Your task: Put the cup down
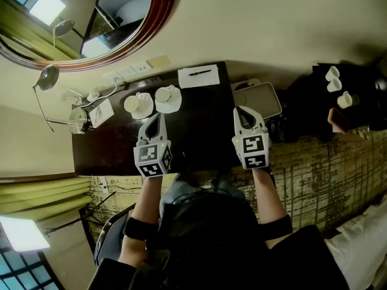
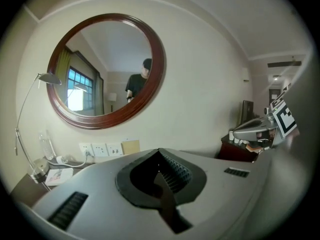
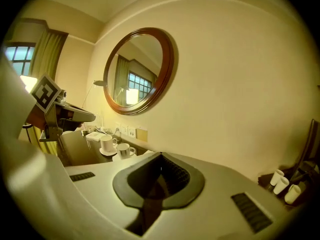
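Note:
Two white cups on saucers stand at the back of the dark desk (image 1: 199,132), one (image 1: 139,104) left of the other (image 1: 168,97). In the right gripper view the same cups (image 3: 106,143) (image 3: 124,150) show to the left of the jaws. My left gripper (image 1: 158,118) hovers just in front of the cups, shut and empty. Further right over the desk, my right gripper (image 1: 242,110) is shut and empty too. In each gripper view the jaws (image 2: 159,151) (image 3: 161,155) meet with nothing between them.
A sheet of paper with a pen (image 1: 198,76) lies at the desk's back edge. A grey tray (image 1: 260,99) sits at the right end, a desk lamp (image 1: 48,77) and cables at the left. More white cups (image 1: 334,80) stand on a dark cabinet to the right. A round mirror (image 1: 91,23) hangs on the wall.

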